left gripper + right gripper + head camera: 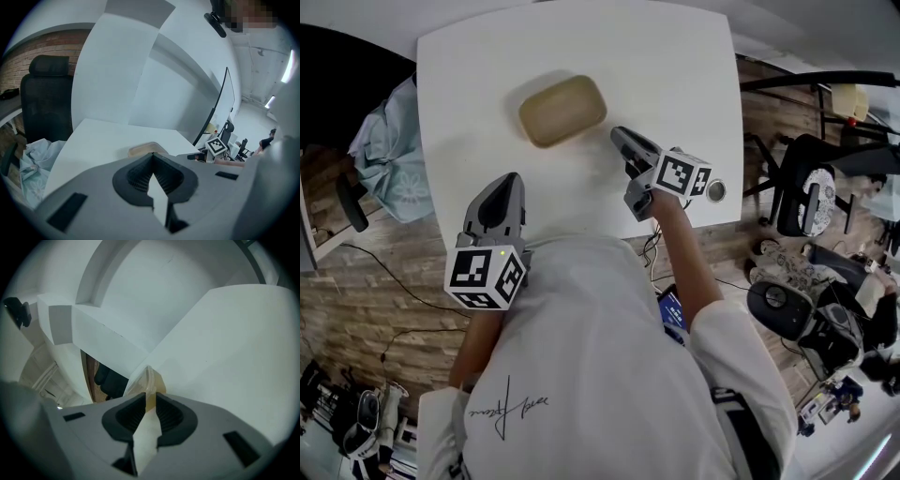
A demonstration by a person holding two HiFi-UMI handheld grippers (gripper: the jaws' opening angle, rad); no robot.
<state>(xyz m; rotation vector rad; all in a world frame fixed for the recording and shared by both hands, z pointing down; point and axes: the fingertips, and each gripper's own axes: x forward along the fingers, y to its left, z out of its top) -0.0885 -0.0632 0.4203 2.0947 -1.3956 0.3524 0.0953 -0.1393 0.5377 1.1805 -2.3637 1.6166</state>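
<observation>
Approach stage, as judged: the right gripper (619,137) was held near the tan tray (562,111), jaws slightly parted and empty. The left gripper (510,180) was kept clenched at the tabletop's (675,56) near edge. Wider jaws would be required at the rim.

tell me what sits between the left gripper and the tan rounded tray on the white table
Nothing: in the head view only bare white table separates the left gripper from the tan rounded tray.

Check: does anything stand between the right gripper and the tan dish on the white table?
Nothing visible does. The right gripper points at the tan dish, with only a short strip of bare white table between them. The left gripper is off that line, by the table's near edge.
</observation>
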